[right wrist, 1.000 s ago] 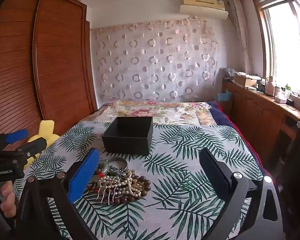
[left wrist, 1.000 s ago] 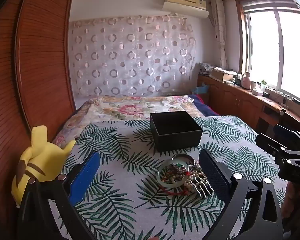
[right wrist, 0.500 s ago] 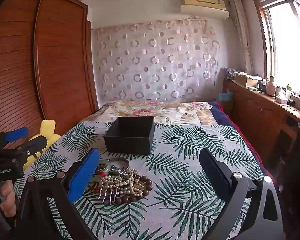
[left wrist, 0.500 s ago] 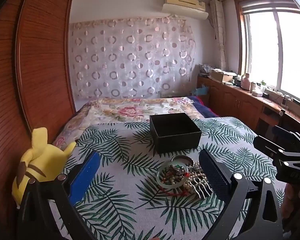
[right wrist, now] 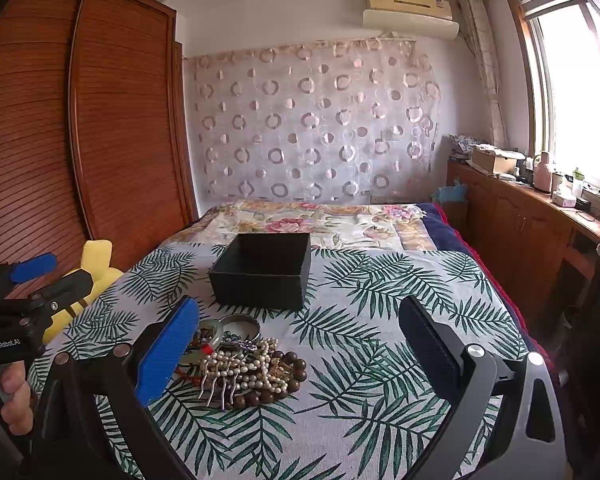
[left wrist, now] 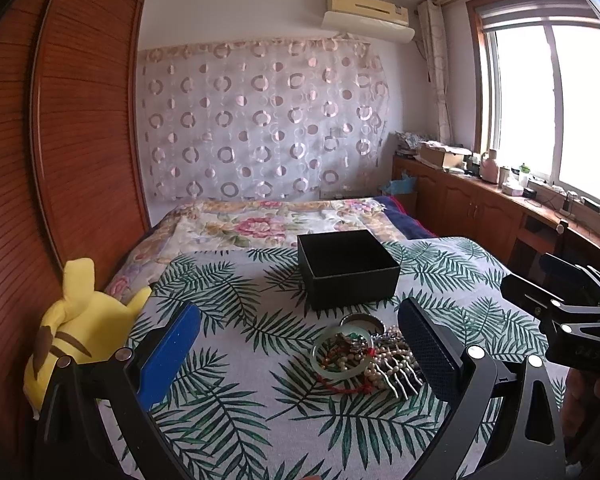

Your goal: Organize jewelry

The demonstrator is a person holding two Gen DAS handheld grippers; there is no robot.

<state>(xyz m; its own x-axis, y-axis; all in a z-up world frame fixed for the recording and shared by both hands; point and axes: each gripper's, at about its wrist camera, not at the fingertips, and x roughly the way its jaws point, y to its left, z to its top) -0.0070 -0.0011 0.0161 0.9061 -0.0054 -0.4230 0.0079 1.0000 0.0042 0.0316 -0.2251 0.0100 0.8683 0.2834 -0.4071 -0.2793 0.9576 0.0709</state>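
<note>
A bed [right wrist: 380, 280] under a palm-leaf cloth is carrying everything. A black open box [right wrist: 262, 270] is sitting mid-bed, with a yellow plush toy [left wrist: 76, 332] lying at the left edge. Just in front of the box, the jewelry pile [right wrist: 240, 364] is resting, beads, bangles and comb tangled together. Both the left tongs [left wrist: 300, 344] and the right tongs [right wrist: 296, 344] are hovering wide apart, gripping nothing.

On the leaf-print cloth [right wrist: 380, 320], the open box [right wrist: 262, 270] stands behind the jewelry pile [right wrist: 244, 364], near it but apart. Left of the box, at the cloth's edge by the wardrobe [right wrist: 80, 120], sits a plush toy [left wrist: 80, 336]. A floral blanket [right wrist: 320, 224] lies behind the box.
</note>
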